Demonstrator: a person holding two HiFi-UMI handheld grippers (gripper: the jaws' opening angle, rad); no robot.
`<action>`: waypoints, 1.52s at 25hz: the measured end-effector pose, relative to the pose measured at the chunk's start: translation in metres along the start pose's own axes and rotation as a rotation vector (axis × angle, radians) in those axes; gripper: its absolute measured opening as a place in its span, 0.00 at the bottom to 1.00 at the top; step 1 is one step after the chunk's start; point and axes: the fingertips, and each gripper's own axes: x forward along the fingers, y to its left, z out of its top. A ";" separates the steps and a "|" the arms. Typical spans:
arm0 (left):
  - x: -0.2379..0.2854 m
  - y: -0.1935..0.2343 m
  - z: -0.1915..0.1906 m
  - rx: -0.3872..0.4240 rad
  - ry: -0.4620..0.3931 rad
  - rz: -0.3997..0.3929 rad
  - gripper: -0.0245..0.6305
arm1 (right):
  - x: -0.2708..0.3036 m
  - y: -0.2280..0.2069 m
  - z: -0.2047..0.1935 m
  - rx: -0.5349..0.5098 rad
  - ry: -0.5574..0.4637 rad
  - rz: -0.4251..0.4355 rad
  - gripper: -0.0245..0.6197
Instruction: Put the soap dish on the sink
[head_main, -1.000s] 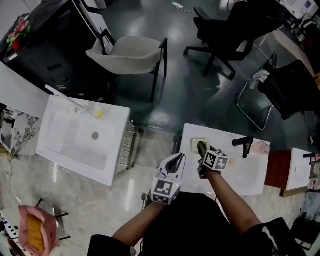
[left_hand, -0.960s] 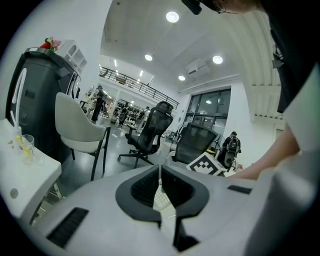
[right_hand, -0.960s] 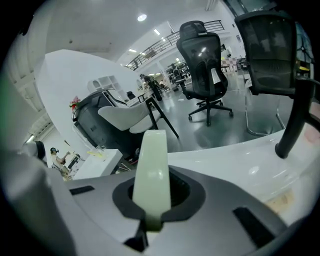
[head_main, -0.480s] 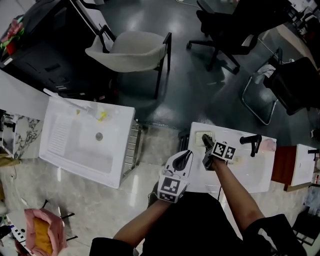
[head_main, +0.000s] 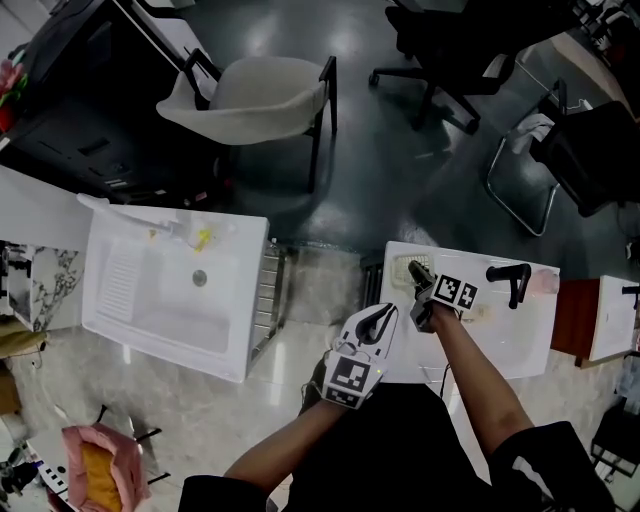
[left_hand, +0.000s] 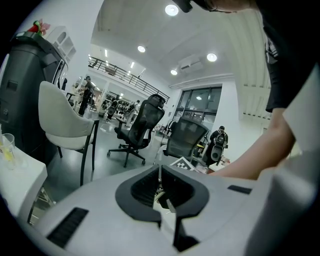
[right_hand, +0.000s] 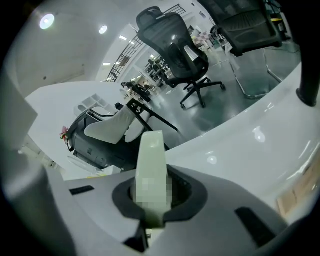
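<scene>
Right gripper (head_main: 418, 282): jaws pinch the soap dish (right_hand: 151, 162), a pale green piece that stands edge-on between the pads with its top rising past them
Soap dish place: at the back left corner of the white sink (head_main: 500, 340), over the flat rim; whether it touches the rim I cannot tell
Step in hand: probably setting the dish down on that corner
Doing it well: roll the dish flat so its base faces the rim, lower until it sits level and fully on the ledge, not overhanging the basin or the outer edge, and only then part the jaws
Left gripper (left_hand: 160, 175): jaws pressed together with nothing between them, held off the sink's front left corner, clear of the work
Around: a black tap (head_main: 512, 280) at the back right edge, well apart from the dish; a larger white washbasin (head_main: 120, 300) to the left; a white chair (head_main: 250, 95) beyond it
In the way: nothing visible on the back left corner; the main risk is the dish sliding on the glossy rim at release
</scene>
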 end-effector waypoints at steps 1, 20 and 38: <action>0.000 0.001 0.001 0.000 0.000 -0.005 0.07 | 0.001 -0.002 -0.001 -0.003 0.002 -0.008 0.05; 0.001 -0.004 0.003 0.010 -0.011 -0.056 0.07 | 0.000 -0.041 -0.001 -0.171 0.096 -0.175 0.29; -0.008 -0.020 0.001 0.034 -0.016 -0.049 0.07 | -0.030 -0.066 0.013 -0.218 0.083 -0.233 0.32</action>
